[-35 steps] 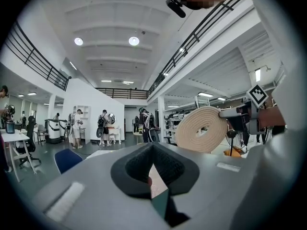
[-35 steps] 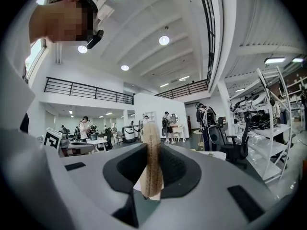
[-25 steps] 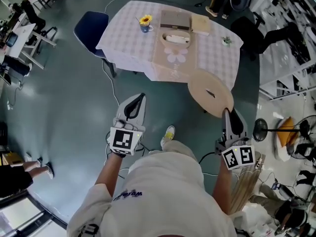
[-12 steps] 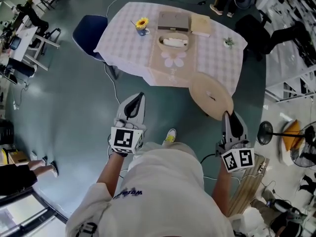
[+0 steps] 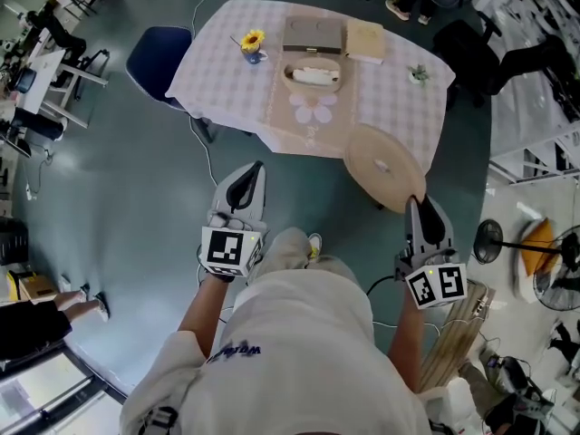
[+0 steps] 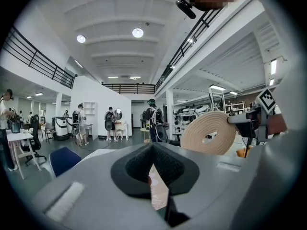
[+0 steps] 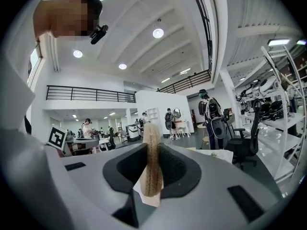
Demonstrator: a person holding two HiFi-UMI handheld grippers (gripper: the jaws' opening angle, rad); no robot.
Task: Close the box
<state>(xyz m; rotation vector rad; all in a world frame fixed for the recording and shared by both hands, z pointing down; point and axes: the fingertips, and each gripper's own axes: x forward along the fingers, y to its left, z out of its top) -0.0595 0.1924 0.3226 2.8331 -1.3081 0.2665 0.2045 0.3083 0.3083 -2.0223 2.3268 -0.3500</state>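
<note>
1. While stepping nearer the table (image 5: 390, 107), seen from the head: lid (image 5: 384, 166) clamped in right gripper (image 5: 422, 214), open box (image 5: 312, 73) on the table, well ahead.
2. Left gripper view: left gripper (image 6: 152, 152) pinched together, empty.
3. Right gripper view: lid edge-on between the jaws, gripped firmly; closing not yet begun.

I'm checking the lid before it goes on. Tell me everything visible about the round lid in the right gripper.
The lid is a flat, round, beige disc that looks woven, with a small slot in its middle. The right gripper grips its rim in its jaws over the floor, short of the table. Nothing else touches it.
</note>
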